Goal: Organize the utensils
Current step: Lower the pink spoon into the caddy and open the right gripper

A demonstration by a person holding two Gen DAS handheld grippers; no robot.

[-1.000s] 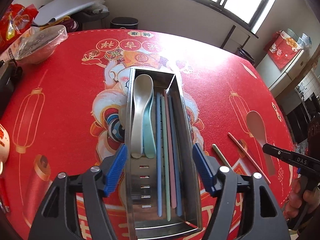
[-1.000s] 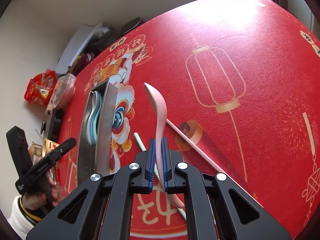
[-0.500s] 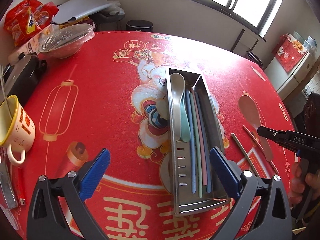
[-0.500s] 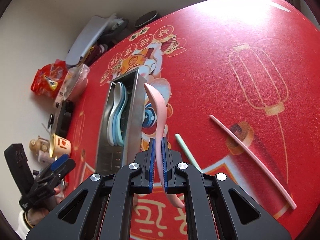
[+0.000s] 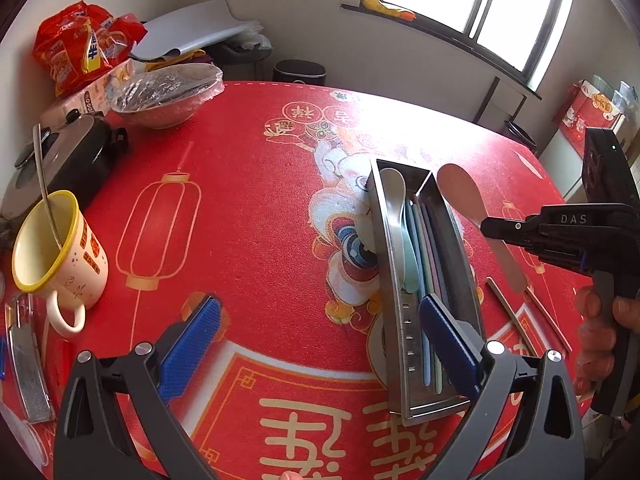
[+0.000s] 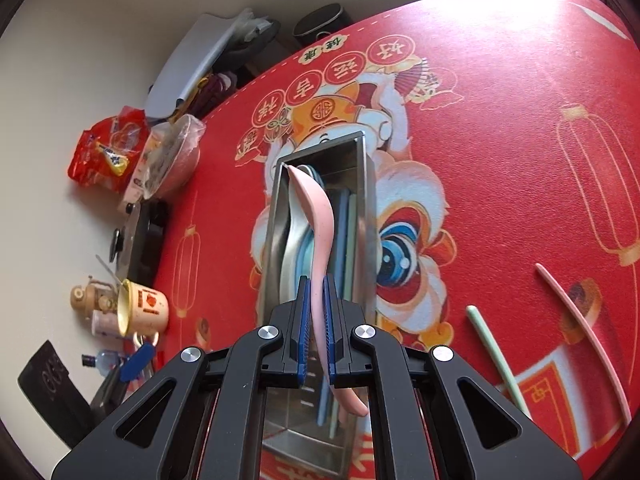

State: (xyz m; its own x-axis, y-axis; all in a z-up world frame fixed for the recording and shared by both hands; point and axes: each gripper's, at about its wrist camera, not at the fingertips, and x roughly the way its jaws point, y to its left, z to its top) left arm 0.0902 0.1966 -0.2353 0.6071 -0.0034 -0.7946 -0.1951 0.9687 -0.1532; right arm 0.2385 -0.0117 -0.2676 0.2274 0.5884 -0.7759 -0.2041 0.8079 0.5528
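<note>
Red printed cloth with lanterns and a lion face covers the round surface [image 5: 240, 208] on which the sorting is done. At its middle, a pink plastic spoon [image 6: 316, 232] is clamped by its handle in the right claw [image 6: 316, 332], whose blue pads are pressed together on it, and it is held in the air above a long stainless steel utensil tray [image 6: 366, 200], bowl end toward the far end. Inside the tray a pale grey spoon [image 5: 394, 204] and a light blue-green spoon [image 5: 410, 264] are already laid in one side, with several pastel chopsticks [image 5: 430, 240] alongside. The task is judged more than half done: the pink spoon is not yet set down, and a mint green chopstick [image 6: 496, 356] and a pink chopstick [image 6: 580, 328] lie loose on the cloth beside the tray. The left claw [image 5: 316, 344] is spread wide with nothing between its pads, one pad seen in front of the tray's near end.

Only the left view shows the windows and the hand [image 5: 596, 336] on the right tool; a yellow-rimmed enamel mug [image 5: 56, 256] is seen closest there. The loose chopsticks are shown clearly only in the right view.
</note>
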